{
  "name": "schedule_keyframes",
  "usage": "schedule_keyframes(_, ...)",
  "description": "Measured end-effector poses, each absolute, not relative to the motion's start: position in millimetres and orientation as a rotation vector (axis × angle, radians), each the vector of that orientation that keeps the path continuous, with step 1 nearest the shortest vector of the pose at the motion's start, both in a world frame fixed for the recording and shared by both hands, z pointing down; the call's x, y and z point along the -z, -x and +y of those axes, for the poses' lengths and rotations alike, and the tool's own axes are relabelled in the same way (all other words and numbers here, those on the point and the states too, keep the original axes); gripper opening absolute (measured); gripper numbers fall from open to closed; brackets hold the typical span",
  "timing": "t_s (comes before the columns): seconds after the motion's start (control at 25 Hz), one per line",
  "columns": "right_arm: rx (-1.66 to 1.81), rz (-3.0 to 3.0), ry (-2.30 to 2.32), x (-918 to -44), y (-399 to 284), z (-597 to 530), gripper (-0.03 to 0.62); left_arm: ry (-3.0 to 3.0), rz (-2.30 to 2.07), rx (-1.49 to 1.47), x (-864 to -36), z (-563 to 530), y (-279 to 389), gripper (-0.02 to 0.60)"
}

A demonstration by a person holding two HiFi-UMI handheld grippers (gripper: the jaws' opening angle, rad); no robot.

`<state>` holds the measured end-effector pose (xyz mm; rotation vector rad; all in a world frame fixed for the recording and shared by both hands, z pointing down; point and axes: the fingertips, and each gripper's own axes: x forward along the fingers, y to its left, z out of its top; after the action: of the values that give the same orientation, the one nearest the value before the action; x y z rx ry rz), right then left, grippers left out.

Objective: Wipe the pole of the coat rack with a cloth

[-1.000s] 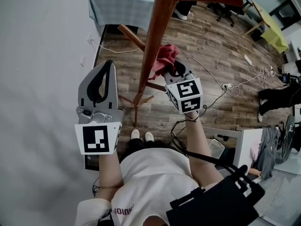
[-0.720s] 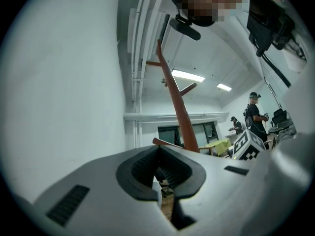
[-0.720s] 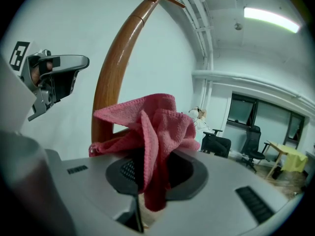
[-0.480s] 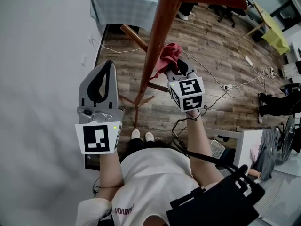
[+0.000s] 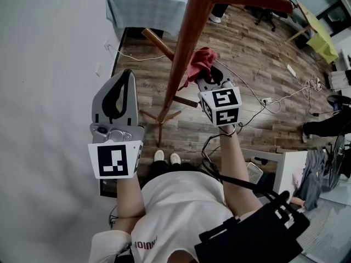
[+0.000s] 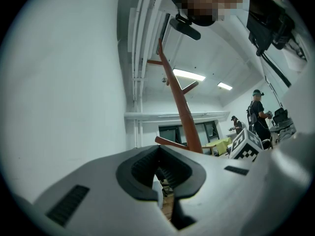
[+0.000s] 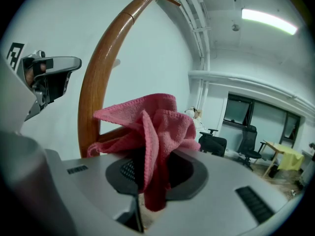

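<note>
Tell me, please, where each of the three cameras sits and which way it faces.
Head view: on the person's head, facing steeply down the brown wooden coat-rack pole to the plank floor; shows both forearms, left gripper, right gripper.
Left gripper view: on the left gripper, facing up along its shut, empty jaws towards the ceiling.
Right gripper view: on the right gripper, facing its jaws shut on the crumpled pink cloth.
Shared: all three show the pole.

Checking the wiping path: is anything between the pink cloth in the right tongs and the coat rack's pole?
Nothing visible stands between them. The cloth, clamped in the right tongs, sits right against the side of the pole, and the head view shows no gap.
</note>
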<state>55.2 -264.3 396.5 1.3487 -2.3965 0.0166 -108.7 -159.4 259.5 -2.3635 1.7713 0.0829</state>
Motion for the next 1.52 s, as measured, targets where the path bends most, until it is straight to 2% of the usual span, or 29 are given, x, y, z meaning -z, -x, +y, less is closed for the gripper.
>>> schedule_keyframes(1.52, -0.011, -2.315, -1.558, -372, -102, -275, 0.094, 2.373, 1.765, -0.064, -261, -163, 108, 0.012)
